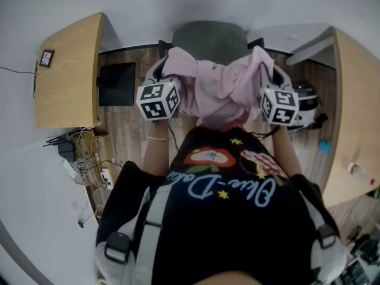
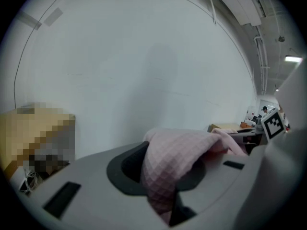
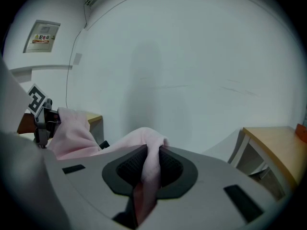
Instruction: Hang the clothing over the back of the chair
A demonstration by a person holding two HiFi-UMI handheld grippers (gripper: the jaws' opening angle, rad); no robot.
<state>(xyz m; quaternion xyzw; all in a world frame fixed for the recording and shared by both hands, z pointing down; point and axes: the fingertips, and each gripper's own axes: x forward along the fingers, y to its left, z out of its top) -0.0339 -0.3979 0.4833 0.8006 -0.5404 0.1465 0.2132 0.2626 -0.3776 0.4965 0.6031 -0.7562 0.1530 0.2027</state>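
Pink clothing (image 1: 217, 91) hangs in the air between the two grippers, its long axis running side to side across the head view. One upper corner is raised at each end and the middle sags in loose folds toward the person's chest. It sits just in front of the grey chair (image 1: 209, 37).

The left gripper (image 2: 163, 186) is clamped on a thick, quilted bunch of the fabric. The right gripper (image 3: 146, 176) pinches a thinner fold that stands upright between its pads.

From the head view the cloth covers both sets of jaw tips. Only the top of the chair's back shows, and the cloth hides its seat. Whether the fabric touches the chair cannot be told. The clothing's lower edge is cut off behind the person's black shirt (image 1: 231, 206).
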